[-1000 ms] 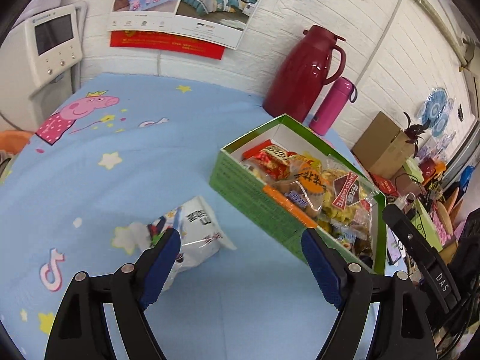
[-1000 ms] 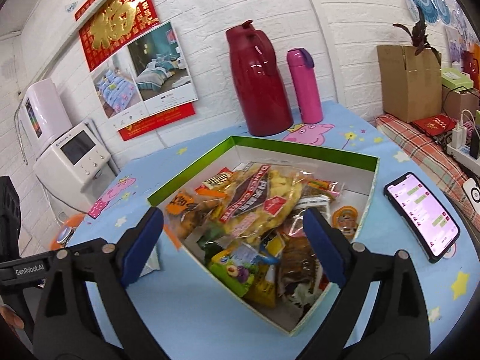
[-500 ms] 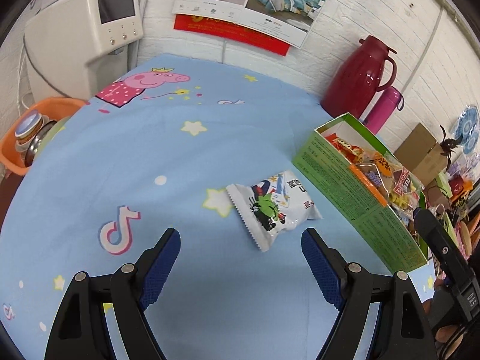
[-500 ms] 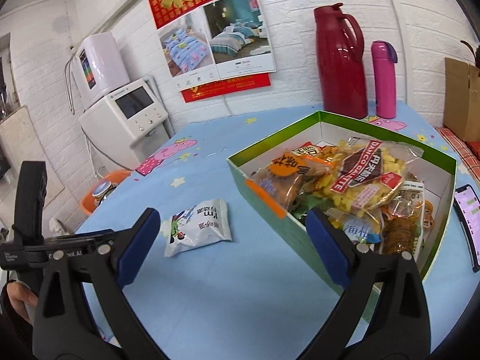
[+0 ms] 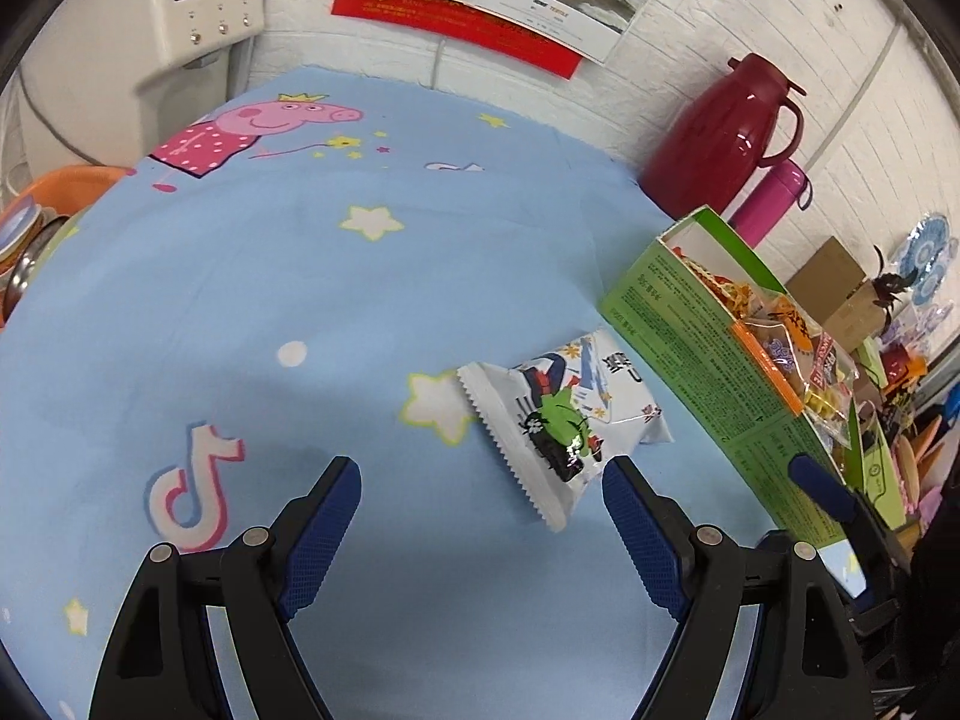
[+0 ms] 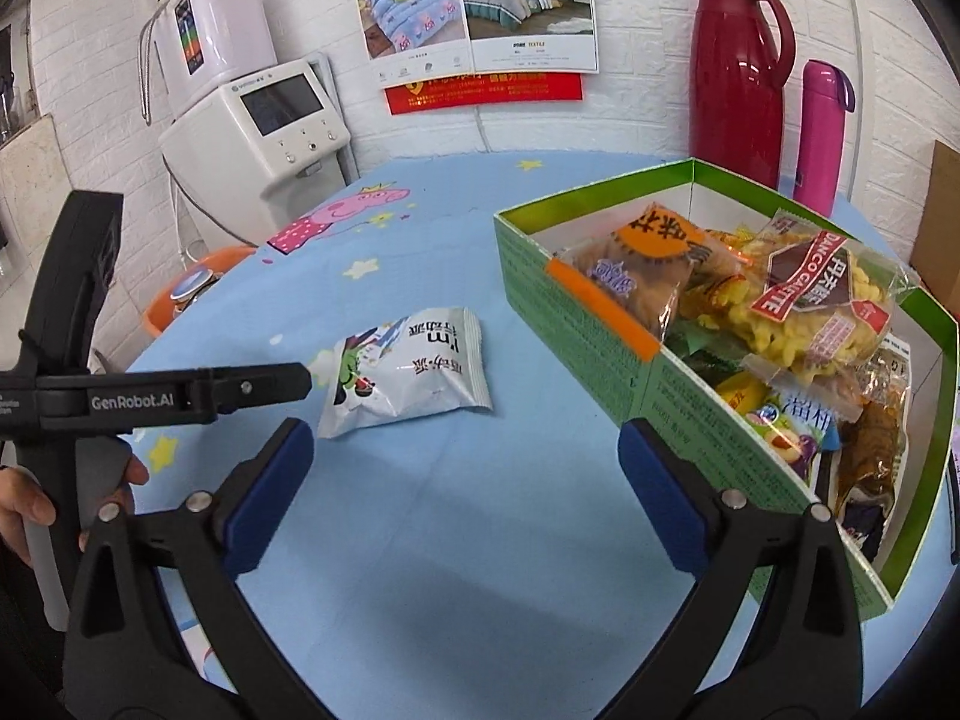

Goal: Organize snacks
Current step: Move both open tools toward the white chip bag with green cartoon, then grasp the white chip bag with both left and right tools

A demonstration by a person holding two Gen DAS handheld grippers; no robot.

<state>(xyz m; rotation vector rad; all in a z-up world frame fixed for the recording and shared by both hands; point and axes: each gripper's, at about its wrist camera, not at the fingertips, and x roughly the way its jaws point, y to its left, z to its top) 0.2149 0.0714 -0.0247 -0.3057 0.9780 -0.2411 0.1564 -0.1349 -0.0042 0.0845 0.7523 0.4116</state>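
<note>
Left wrist view: the left tool hangs over the bench with its two blue-padded fingers spread wide and nothing between them. Just ahead of the right-hand finger, a white snack packet with a green cartoon print lies flat on the blue star-patterned cloth, its serrated end nearest the tool. Whether the finger touches the packet's corner cannot be told. Beside the packet, to the right, stands a green box, open at the top and heaped with bagged snacks. Behind the box are a red thermos jug and a pink bottle against the white brick wall.

Right wrist view: the right tool is likewise spread apart and empty, held above bare cloth in front of the packet. The left tool reaches in from the left, gripped by a hand, its tip close to the packet's left end. The green box sits to the right, near the packet but apart from it. A white appliance stands beyond the bench's far left edge.
</note>
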